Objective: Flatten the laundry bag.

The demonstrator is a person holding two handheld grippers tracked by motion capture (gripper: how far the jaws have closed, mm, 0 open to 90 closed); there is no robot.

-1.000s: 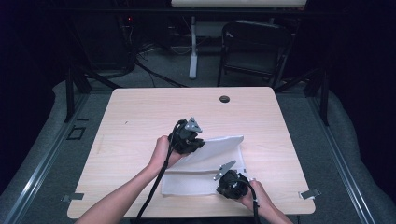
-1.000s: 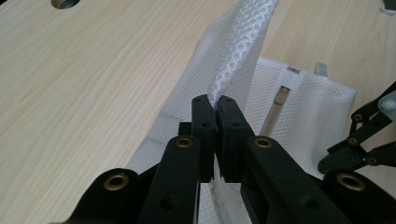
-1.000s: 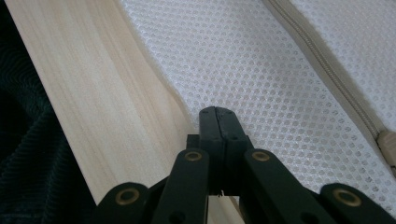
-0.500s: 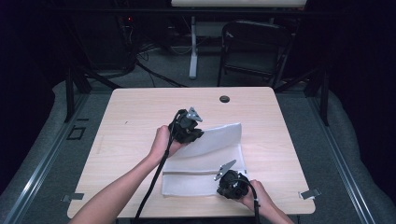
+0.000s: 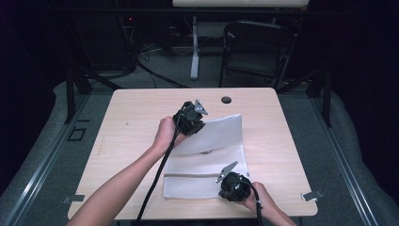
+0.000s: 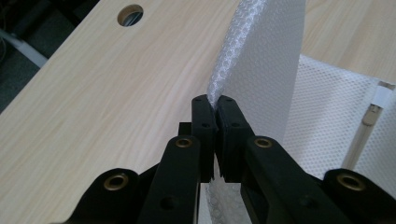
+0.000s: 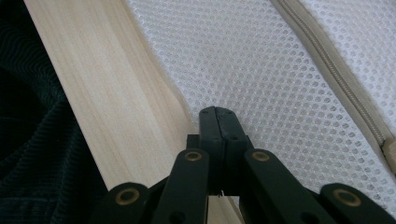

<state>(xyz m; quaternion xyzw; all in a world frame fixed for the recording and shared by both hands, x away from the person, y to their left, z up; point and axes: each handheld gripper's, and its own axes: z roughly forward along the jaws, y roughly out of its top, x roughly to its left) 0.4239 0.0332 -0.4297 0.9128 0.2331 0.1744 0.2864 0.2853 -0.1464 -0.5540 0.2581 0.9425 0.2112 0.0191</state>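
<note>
Left gripper carries the bag's corner farther up the table

The left gripper (image 5: 201,123), clamped on the white mesh bag (image 5: 211,155), moves away from the person, unfolding more mesh.

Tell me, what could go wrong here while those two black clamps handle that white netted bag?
The left gripper pinches only a thin edge of the white mesh bag and lifts it, so the mesh could slip free or snag. The right gripper is shut at the bag's corner near the table edge; if that hold gives, the whole bag may slide. Pulling harder might strain the zipper.
</note>
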